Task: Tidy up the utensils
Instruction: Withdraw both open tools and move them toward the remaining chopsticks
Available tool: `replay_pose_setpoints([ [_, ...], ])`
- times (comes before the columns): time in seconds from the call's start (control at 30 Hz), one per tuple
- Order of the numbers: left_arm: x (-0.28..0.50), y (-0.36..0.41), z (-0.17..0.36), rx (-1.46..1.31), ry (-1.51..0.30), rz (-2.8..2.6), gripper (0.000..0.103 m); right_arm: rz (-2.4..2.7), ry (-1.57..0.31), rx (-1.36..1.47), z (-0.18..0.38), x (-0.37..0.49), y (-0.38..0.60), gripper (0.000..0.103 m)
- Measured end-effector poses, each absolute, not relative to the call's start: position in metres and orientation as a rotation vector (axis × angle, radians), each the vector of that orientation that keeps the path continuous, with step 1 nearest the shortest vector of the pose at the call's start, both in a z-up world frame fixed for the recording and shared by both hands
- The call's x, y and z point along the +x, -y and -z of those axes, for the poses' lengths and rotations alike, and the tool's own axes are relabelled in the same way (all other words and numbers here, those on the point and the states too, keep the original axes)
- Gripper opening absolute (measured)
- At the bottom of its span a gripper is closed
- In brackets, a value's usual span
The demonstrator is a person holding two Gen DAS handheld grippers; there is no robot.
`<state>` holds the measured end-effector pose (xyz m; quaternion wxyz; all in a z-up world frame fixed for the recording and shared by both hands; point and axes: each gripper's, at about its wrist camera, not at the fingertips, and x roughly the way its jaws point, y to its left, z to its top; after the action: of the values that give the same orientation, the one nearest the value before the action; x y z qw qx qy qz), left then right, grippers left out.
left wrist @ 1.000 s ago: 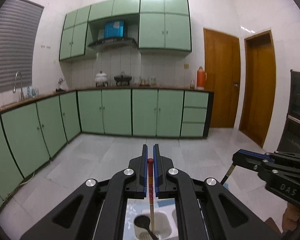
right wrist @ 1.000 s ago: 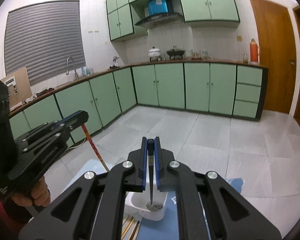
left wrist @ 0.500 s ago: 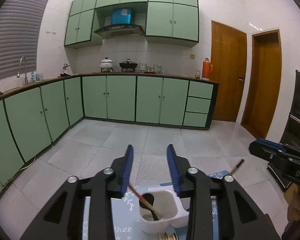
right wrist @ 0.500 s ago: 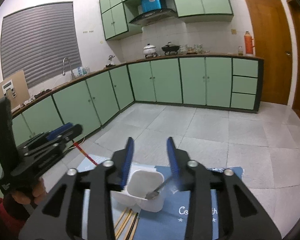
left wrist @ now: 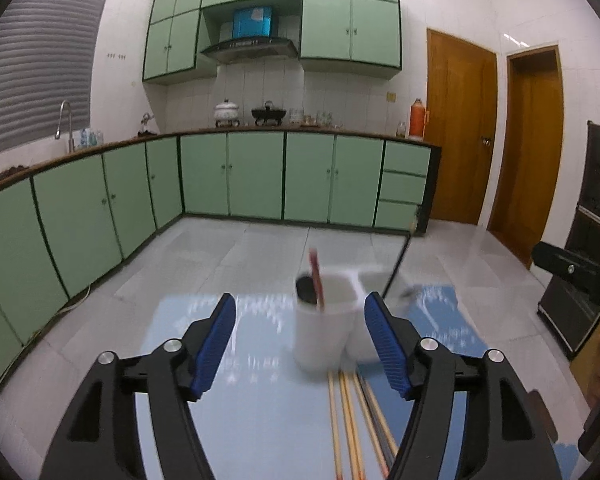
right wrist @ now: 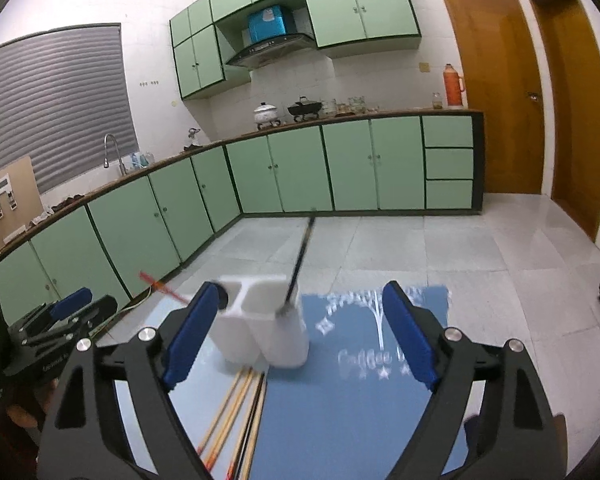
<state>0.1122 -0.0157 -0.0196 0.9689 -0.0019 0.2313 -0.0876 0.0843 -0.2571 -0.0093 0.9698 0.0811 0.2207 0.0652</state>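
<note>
Just then both grippers stood over a blue mat (right wrist: 340,400) spread on the table, with a white two-compartment holder (left wrist: 328,332) near the mat's far edge. Seen from the left wrist, the left gripper (left wrist: 300,340) had its blue-padded jaws apart and opening, nothing pressed between them — the holder merely showed in the gap beyond the tips, closer to the right-hand pad. A red-handled chopstick (left wrist: 316,280) leaned inside the holder's left compartment beside a dark spoon bowl (left wrist: 306,290), and a thin dark-handled utensil (left wrist: 396,268) rose tilted from the right compartment. Several loose chopsticks (left wrist: 352,420), pale wood and dark ones side by side, lay on the mat just in front of the holder, running toward the camera. From the right wrist, the right gripper (right wrist: 300,336) was likewise spread and opening, holding nothing; the holder (right wrist: 260,328) sat between and beyond its pads, nearer the left one. There the dark-handled utensil (right wrist: 300,256) stood slanted in the nearer compartment, its lower end blurred. The left gripper's black body (right wrist: 56,320) showed at the lower left — held by a hand. Green cabinets (right wrist: 300,168) lined the far walls.
</note>
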Motion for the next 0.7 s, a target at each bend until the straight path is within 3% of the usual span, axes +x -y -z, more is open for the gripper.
replay_pose_setpoints([
  [0.4,0.055,0.001,0.104,0.009,-0.623,0.152,0.066,-0.094,-0.568,0.141,0.105,0.015,0.222,0.079],
  [0.7,0.033,0.002,0.141,0.035,-0.700,0.164,0.066,-0.142,-0.681,0.099,0.149,-0.004,0.195,0.063],
])
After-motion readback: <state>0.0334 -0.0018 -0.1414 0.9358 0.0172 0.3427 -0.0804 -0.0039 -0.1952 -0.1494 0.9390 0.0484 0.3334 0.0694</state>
